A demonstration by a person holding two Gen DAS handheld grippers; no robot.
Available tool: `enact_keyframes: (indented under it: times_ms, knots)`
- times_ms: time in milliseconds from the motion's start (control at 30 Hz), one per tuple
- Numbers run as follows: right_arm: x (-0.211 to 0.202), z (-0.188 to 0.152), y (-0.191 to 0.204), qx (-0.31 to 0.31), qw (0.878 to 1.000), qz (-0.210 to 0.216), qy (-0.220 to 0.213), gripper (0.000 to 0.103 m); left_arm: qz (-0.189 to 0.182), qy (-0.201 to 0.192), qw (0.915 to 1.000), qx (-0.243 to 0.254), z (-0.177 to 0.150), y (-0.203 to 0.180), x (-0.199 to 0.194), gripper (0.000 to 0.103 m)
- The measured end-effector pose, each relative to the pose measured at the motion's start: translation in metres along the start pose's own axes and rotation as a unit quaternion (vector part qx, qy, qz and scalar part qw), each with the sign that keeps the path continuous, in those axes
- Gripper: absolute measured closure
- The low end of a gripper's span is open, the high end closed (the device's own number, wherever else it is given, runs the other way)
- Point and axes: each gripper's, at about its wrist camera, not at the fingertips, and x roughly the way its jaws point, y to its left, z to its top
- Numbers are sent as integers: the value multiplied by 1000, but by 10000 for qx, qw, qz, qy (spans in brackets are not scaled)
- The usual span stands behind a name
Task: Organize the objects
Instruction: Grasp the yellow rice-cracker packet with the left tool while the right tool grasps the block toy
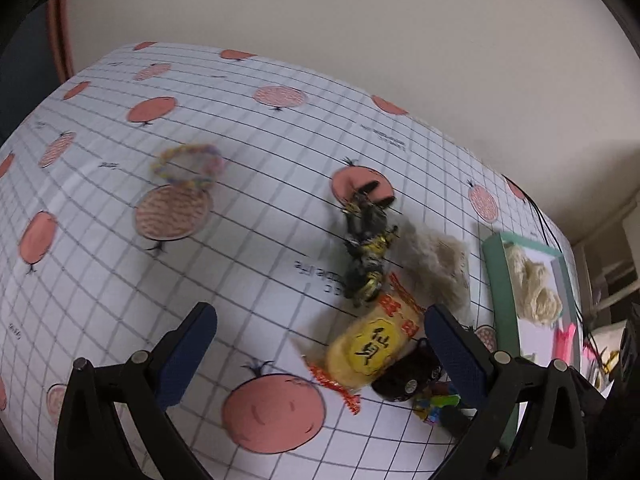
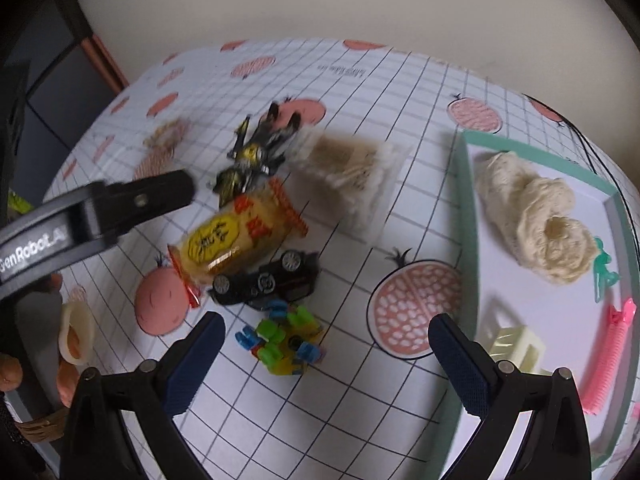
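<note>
Both tongs (image 1: 320, 344) (image 2: 324, 352) agape above cluttered toys.

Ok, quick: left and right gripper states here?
Left gripper: open, empty, above the snack pack.
Right gripper: open, empty, above the block toy.

Counted on the table: one snack packet (image 2: 240, 240), one black toy car (image 2: 268, 282), one black-and-yellow toy robot (image 2: 256, 152), one colourful block toy (image 2: 282, 342), one pack of cotton swabs (image 2: 352, 176), one braided bracelet (image 1: 186, 166). In one green-rimmed tray (image 2: 466, 208): one yarn bundle (image 2: 536, 216), one pink comb (image 2: 610, 356), one green figure (image 2: 604, 270), one pale yellow toy chair (image 2: 514, 344).
</note>
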Motion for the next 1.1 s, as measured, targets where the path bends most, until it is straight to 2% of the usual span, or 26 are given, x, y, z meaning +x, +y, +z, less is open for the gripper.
enact_keyframes:
  times_ms: [133,367,433,567,633,767,933,1100]
  knots:
    - [9,-4,6,-155,9998,-67,127,2,41,219,9996,191,-4,-11,17,0]
    - [17,-5,1,-136,9996,-121,229,18,395,316,9972,556,-11,-23,33,1]
    - [18,-5,-1,-133,9995,-100,258,23,379,319,9971,572,-12,-25,35,6]
    - [19,-7,-2,-134,9994,-136,283,40,405,363,9963,665,-13,-29,39,16]
    - [17,-7,-3,-124,9995,-114,274,49,305,385,9968,637,-14,-30,40,22]
    - [16,-7,-4,-132,9994,-151,279,61,258,379,9965,702,-17,-35,37,28]
    - [15,-8,-9,-83,9996,-76,265,62,139,406,9967,691,-17,-40,35,40]
    - [15,-8,-10,-94,9996,-52,256,62,97,431,9959,785,-17,-47,35,47]
